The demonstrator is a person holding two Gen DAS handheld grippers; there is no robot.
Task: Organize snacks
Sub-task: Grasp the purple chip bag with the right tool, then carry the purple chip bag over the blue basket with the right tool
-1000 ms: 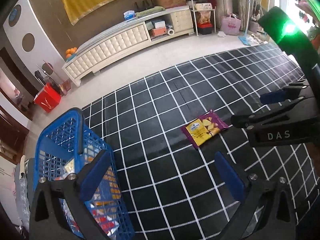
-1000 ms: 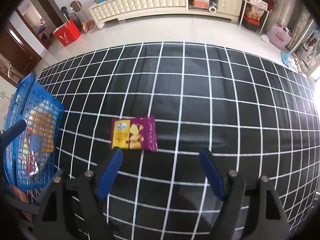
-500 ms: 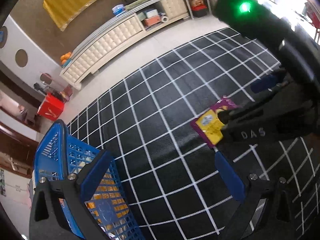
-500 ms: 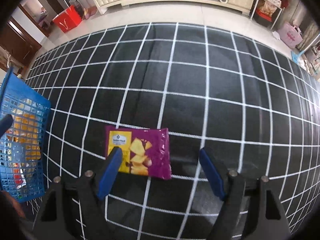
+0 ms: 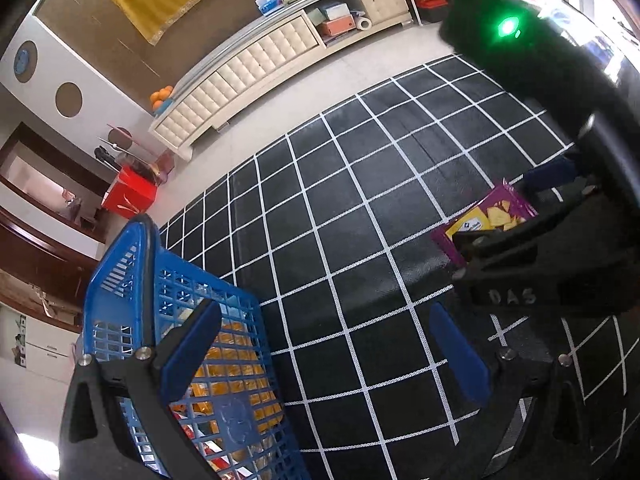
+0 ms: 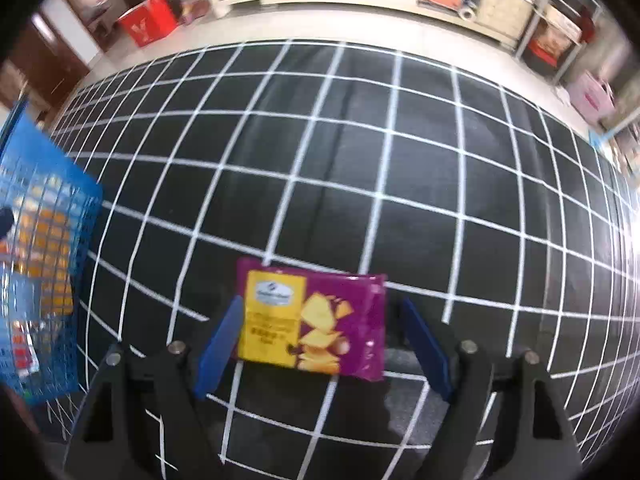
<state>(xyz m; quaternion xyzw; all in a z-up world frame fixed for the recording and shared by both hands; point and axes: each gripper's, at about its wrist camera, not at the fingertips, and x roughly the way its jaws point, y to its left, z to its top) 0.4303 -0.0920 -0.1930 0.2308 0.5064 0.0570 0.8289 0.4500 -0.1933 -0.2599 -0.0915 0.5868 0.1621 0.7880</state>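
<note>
A purple and yellow snack packet lies flat on the black gridded mat. My right gripper hangs over it, open, its blue fingers either side of the packet and not pressing it. From the left wrist view the same packet shows partly behind the right gripper's black body. My left gripper is open and empty, beside a blue plastic basket that holds several snack packs. That basket stands at the left edge of the right wrist view.
A long white cabinet runs along the far wall, with a red box on the bare floor near its left end. Shelves and a pink bag stand at the far right. The mat reaches well past the packet.
My right gripper has come down over the packet, which now sits between its fingers. My left gripper has dropped lower beside the basket; both stay open.
</note>
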